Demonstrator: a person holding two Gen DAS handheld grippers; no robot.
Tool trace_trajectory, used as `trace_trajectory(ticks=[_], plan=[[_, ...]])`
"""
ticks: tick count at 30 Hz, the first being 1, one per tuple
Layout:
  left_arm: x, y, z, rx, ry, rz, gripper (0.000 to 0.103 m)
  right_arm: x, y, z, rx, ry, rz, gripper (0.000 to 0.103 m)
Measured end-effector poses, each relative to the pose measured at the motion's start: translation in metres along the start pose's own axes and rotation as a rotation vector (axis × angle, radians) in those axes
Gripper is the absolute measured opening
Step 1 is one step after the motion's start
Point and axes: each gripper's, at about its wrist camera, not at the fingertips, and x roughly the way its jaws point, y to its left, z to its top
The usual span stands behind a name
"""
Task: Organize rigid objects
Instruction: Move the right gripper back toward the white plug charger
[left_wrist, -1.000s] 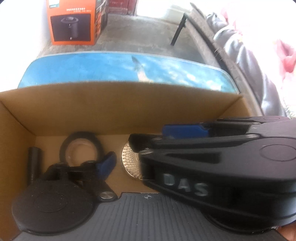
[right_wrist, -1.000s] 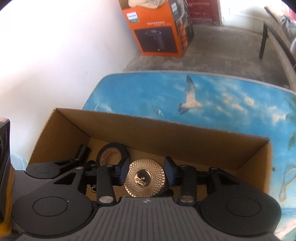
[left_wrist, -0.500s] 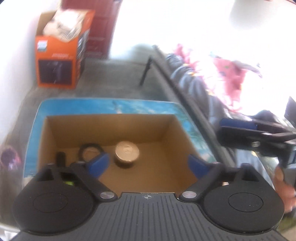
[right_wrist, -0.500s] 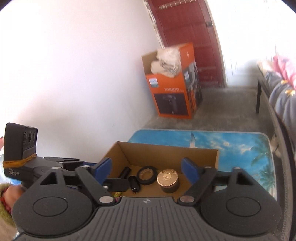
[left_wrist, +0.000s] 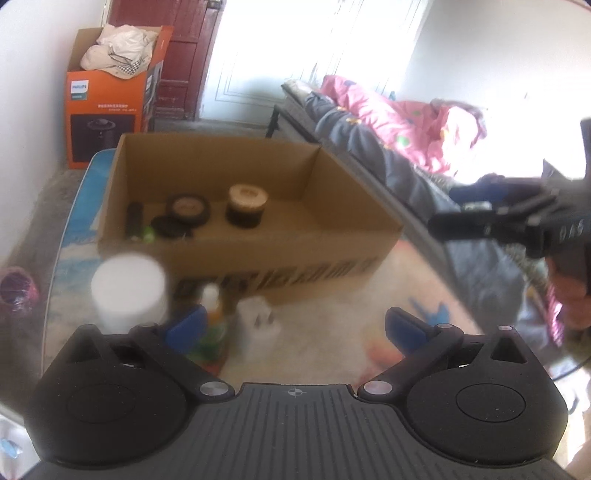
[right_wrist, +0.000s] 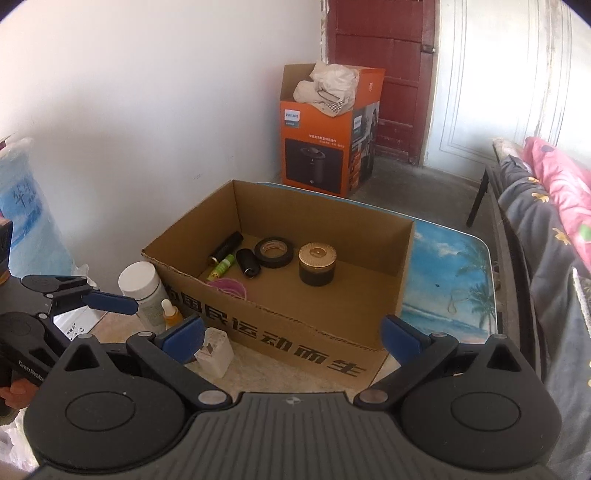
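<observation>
Both tools are standing wide apart and gripping nothing: the left tool (left_wrist: 293, 330) and the right tool (right_wrist: 291, 336) are hovering just short of the cardboard box (right_wrist: 295, 332) sitting on the counter (right_wrist: 454, 280). Inside the box, the gold-lidded jar (right_wrist: 317, 264), tape roll (right_wrist: 274, 252) and black cylinder (right_wrist: 248, 262) are lying; a white bottle (right_wrist: 142, 291) is standing just outside its near-left corner

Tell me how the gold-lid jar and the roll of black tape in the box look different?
The gold-lid jar stands taller, while the roll of black tape lies low and flat. The jar has a shiny gold ribbed top; the tape is black with an open hole in the middle. The tape sits nearer the box's left side. Both are round and rest on the box floor.
</observation>
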Motion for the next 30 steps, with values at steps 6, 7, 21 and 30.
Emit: trace_trajectory(ticks=[6, 7, 21, 30], plan=[[0.0, 0.023, -0.03, -0.057, 0.021, -0.048, 0.103, 0.012, 0.021, -0.016, 0.003, 0.025, -0.05, 0.103], [-0.002, 0.028, -0.034, -0.077, 0.011, -0.076, 0.103, 0.014, 0.023, -0.019, 0.011, 0.026, -0.029, 0.103], [0.023, 0.017, -0.068, 0.054, -0.089, 0.04, 0.103, 0.053, 0.046, -0.067, 0.217, -0.031, 0.071, 0.103], [0.057, -0.022, -0.074, 0.233, -0.092, 0.143, 0.096, 0.08, 0.017, -0.069, 0.4, -0.044, 0.19, 0.097]])
